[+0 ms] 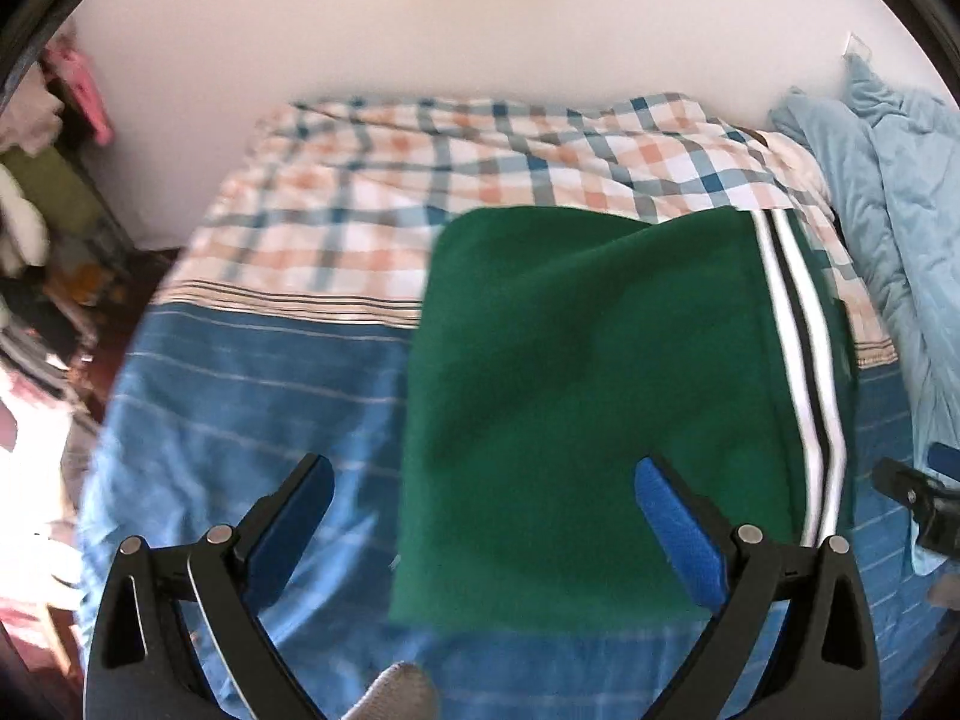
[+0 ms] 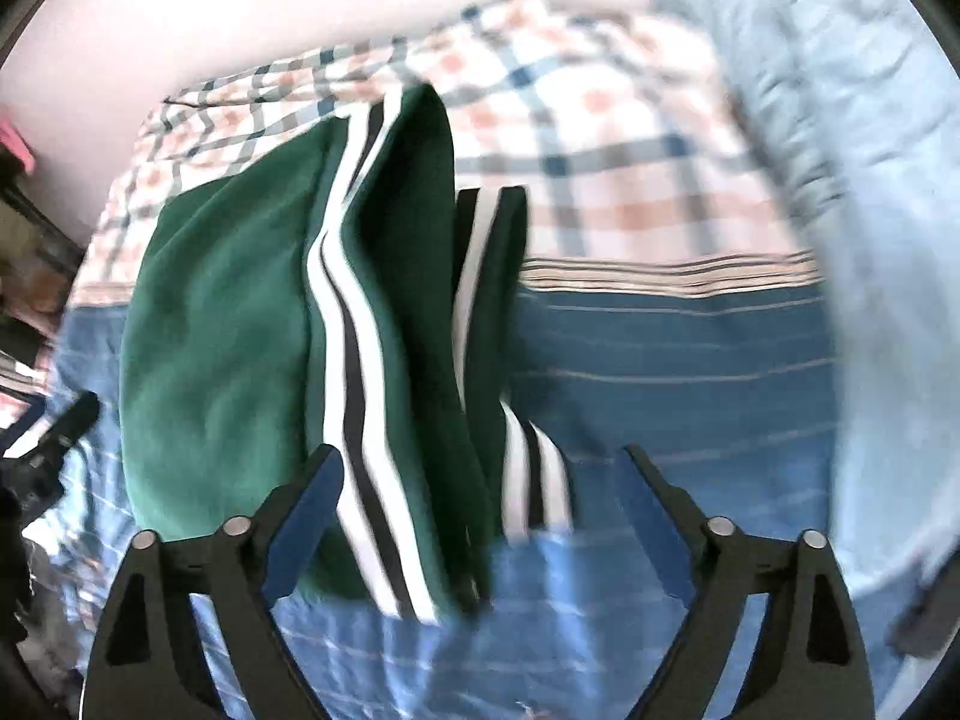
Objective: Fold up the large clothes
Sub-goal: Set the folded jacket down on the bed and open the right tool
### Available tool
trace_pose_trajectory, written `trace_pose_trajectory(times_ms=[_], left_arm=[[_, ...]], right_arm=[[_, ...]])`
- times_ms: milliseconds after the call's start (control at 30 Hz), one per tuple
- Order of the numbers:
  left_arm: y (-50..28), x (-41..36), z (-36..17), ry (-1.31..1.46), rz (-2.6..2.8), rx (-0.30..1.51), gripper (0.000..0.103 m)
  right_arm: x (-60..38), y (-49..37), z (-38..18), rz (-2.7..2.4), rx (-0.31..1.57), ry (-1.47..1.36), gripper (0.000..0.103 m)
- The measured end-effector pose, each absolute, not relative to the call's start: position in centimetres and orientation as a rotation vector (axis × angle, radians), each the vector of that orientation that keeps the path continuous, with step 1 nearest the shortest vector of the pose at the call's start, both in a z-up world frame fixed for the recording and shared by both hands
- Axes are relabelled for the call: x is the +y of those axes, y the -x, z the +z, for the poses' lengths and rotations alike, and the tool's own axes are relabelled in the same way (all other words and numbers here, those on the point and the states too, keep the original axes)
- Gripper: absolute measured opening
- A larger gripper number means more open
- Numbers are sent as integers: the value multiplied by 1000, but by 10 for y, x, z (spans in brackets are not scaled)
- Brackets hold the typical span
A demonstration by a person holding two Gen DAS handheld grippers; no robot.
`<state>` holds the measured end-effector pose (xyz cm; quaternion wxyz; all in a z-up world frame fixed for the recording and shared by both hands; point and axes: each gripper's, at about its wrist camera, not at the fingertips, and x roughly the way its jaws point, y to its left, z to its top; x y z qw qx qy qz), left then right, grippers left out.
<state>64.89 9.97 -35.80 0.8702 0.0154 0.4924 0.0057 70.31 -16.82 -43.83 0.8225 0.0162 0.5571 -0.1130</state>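
The bed (image 1: 252,396) is taking up most of the room, its cover lying blue with thin pale stripes at the near end and turning to an orange-and-blue checked pattern (image 1: 420,174) toward the plain white wall (image 1: 480,18). A crumpled light blue blanket (image 1: 900,192) is bunching along the right edge of the bed, and a cluttered shelf (image 1: 42,192) with pink and white items is standing against the wall on the left. The green trousers (image 1: 576,396), with white and black side stripes, are lying folded on the cover, reaching from the blue part onto the checked part. The left tongs (image 1: 483,483) are hanging spread wide above the near end of the trousers, gripping nothing. The right tongs (image 2: 480,474) are likewise spread wide and holding nothing, over the striped edge of the trousers.
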Motion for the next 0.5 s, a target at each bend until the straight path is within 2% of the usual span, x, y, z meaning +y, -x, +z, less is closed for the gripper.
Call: trace_pose_trajectory(times_ms=[500], left_arm=[[-440, 111, -154, -41, 12, 840, 102]], right_arm=[[-87, -439, -152, -403, 959, 24, 96]])
